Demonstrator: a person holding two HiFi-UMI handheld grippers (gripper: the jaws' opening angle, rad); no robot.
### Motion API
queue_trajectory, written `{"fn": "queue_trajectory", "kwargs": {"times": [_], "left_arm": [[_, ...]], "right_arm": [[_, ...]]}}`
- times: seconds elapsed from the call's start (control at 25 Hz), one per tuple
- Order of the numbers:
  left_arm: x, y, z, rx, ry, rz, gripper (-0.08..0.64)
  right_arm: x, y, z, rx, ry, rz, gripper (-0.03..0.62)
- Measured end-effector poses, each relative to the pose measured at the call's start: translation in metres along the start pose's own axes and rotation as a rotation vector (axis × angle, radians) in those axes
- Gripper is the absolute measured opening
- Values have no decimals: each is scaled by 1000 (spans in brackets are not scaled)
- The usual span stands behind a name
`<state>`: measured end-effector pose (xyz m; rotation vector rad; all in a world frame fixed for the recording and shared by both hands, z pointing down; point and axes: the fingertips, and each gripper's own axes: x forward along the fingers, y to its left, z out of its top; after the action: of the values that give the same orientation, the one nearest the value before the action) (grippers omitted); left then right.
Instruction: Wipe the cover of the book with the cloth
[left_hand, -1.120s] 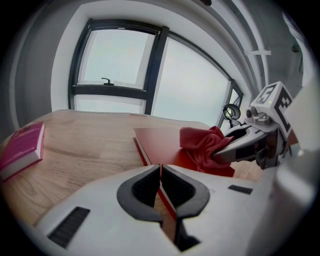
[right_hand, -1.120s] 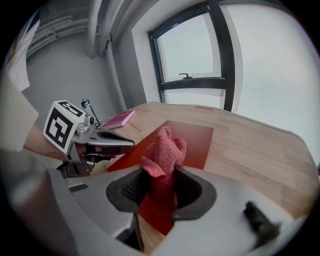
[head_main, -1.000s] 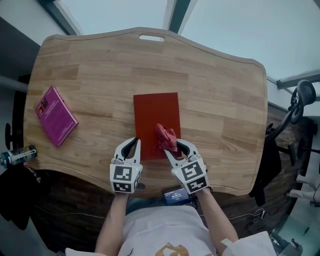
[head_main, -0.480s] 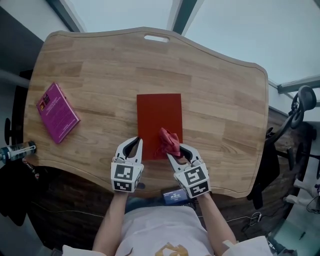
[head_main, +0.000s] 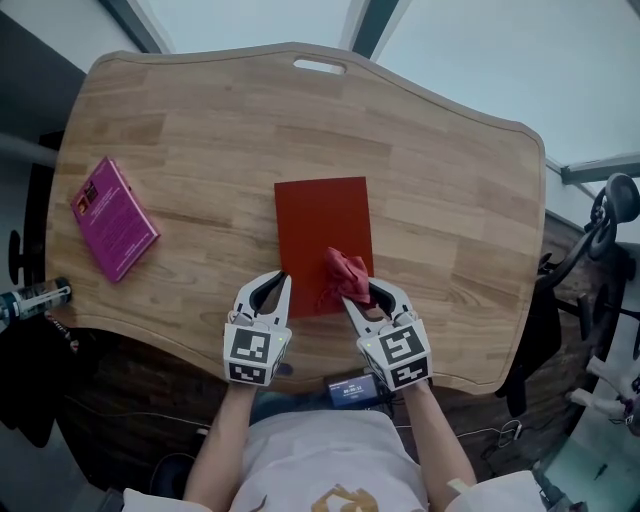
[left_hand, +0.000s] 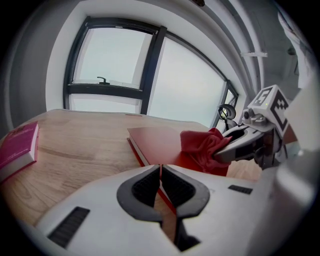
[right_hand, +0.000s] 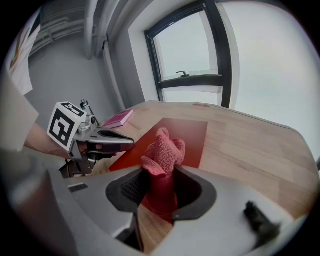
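Right tongs (right_hand: 160, 182): closed on a bunched red cloth (right_hand: 162, 150), which stands up between the jaws and spills forward past the tips. From the head view, the cloth lies on the near right part of the red book (head_main: 322, 230), at or just above its cover; contact cannot be confirmed.

Left tongs (left_hand: 161, 172): jaws together, nothing between them. They sit just beside the book's near left corner. It cannot be determined whether they touch the book.

Book: flat on the desk (head_main: 200, 140), closed, centred in front of the person. Its long axis runs straight away from the person, short near edge toward both tongs. Almost the whole cover lies ahead of the right tongs and slightly to their left.

Assessment: the right hand carries the cloth and is the working hand. The next stroke would need to run forward along the long axis, then step leftward. The left tongs are placed to steady the near corner if the book slides.

A pink book (head_main: 112, 220) lies well apart at the desk's left.
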<state>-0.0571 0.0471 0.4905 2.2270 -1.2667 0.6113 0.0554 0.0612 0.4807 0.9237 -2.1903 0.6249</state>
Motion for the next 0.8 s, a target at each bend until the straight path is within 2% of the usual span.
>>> {"fn": "queue_trajectory", "kwargs": {"times": [0.8], "left_arm": [[4,-6,2,7,20,-21,23]], "right_arm": [[11,-20,18,-32,12,11,143]]}}
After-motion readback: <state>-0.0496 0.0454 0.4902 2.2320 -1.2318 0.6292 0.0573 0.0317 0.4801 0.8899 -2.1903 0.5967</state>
